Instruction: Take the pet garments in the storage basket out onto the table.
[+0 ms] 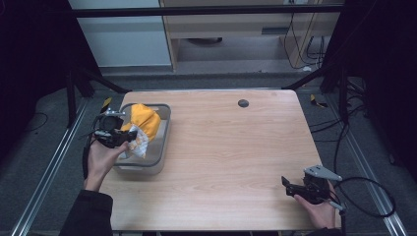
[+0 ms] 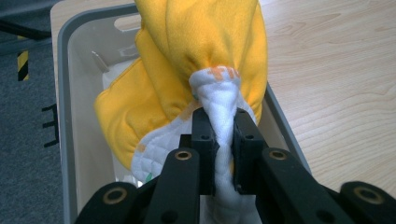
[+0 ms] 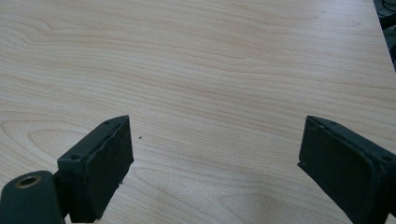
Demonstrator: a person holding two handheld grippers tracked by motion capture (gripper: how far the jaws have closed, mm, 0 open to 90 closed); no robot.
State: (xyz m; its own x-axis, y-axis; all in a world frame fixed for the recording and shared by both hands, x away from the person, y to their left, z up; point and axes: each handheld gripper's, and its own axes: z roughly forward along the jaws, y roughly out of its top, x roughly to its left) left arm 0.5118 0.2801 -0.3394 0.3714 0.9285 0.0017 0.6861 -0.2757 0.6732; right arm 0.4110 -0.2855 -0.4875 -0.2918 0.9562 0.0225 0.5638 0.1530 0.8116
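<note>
A yellow cloth with a white quilted lining (image 1: 143, 124) hangs half out of a grey plastic bin (image 1: 164, 129) at the table's left side. My left gripper (image 1: 129, 138) is shut on the cloth's white edge, just above the bin. In the left gripper view the two jaws pinch a bunched white fold of the yellow cloth (image 2: 205, 51), with my left gripper (image 2: 223, 135) held over the grey bin (image 2: 63, 93). My right gripper (image 1: 287, 187) rests low near the table's front right corner. Its jaws stand wide apart over bare wood, so my right gripper (image 3: 215, 154) is open with nothing between them.
The wooden table (image 1: 231, 147) has a small dark round cap (image 1: 243, 103) near its far edge. Black frame posts and cables flank the table. White material lies at the bin's bottom (image 2: 112, 74).
</note>
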